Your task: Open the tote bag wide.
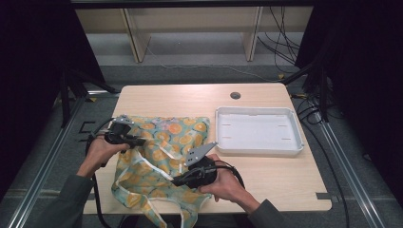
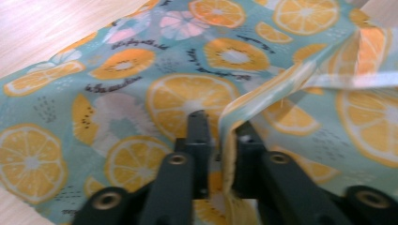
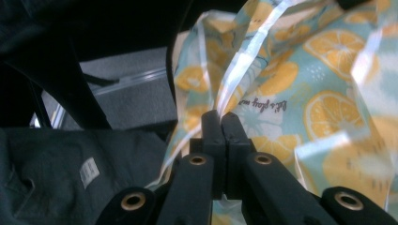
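A teal cloth (image 1: 164, 142) printed with orange slices lies crumpled on the left half of the wooden table (image 1: 190, 97), and its lower end hangs over the front edge. My left gripper (image 1: 141, 141) is at the cloth's left edge. In the left gripper view a folded hem of the cloth (image 2: 187, 89) stands between the jaws of the left gripper (image 2: 220, 129), which are closed on it. My right gripper (image 1: 175, 182) is at the cloth's front right. In the right gripper view the right gripper (image 3: 219, 116) is shut, pinching the cloth (image 3: 281, 79) at a pale strap.
A shallow white tray (image 1: 259, 151) with nothing in it sits on the right half of the table. A round cable hole (image 1: 235, 95) is near the far edge. Bare wood lies in front of the tray.
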Motion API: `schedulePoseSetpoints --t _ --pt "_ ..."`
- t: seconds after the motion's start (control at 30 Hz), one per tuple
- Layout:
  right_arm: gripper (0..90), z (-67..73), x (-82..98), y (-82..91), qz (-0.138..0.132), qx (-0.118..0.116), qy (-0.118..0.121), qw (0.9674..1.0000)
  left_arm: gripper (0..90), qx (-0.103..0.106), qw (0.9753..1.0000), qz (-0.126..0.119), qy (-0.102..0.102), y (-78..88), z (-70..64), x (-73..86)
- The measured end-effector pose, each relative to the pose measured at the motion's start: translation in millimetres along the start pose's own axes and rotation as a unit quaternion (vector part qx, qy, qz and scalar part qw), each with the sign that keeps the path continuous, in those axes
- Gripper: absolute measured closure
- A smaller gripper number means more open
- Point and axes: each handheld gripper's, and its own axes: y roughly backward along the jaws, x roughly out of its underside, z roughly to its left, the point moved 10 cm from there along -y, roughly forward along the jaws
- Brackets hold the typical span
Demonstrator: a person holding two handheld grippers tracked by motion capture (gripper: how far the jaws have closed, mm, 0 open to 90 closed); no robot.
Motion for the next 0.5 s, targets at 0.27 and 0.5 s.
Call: schedulePoseSetpoints --t 0.27,0.5 --pt "90.0 -30.5 -26.4 0.4 -0.026 0.009 -0.027 0.9993 39.2 -0.025 0.9985 -0.043 0.024 46.8 -11.8 -11.1" --pt "90.0 -65.2 -51.8 5.7 -0.05 0.033 -0.059 0.9965 35.1 -0.042 0.9961 -0.071 -0.03 95.8 -37.5 -8.1"
